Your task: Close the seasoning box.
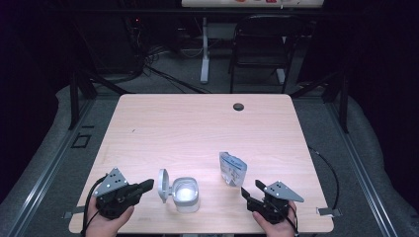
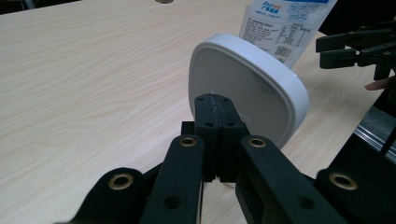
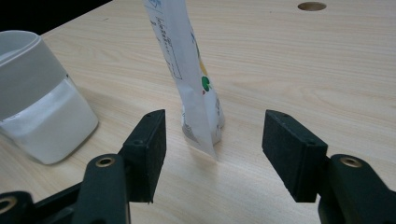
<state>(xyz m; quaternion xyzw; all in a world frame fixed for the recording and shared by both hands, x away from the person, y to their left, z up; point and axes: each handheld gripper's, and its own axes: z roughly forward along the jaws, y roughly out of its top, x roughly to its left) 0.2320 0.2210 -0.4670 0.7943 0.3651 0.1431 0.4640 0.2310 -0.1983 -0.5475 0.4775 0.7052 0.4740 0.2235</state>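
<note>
A small white container (image 1: pixel 186 194) stands near the table's front edge, its hinged lid (image 1: pixel 163 185) swung open and upright on its left side. My left gripper (image 1: pixel 148 185) lies level just left of that lid with its jaws shut on nothing. In the left gripper view the closed tips (image 2: pixel 212 100) sit right before the lid's flat white face (image 2: pixel 261 88). A blue-and-white printed pouch (image 1: pixel 232 168) stands upright to the right of the container. My right gripper (image 1: pixel 252 190) is open just in front of it. In the right gripper view the pouch (image 3: pixel 187 60) stands beyond the gap between the jaws (image 3: pixel 215 123), untouched.
The wooden table (image 1: pixel 197 123) has a round cable hole (image 1: pixel 238 106) near its far edge. A black chair (image 1: pixel 262 44) and a desk leg stand on the floor beyond. The container (image 3: pixel 42 112) is at the left in the right gripper view.
</note>
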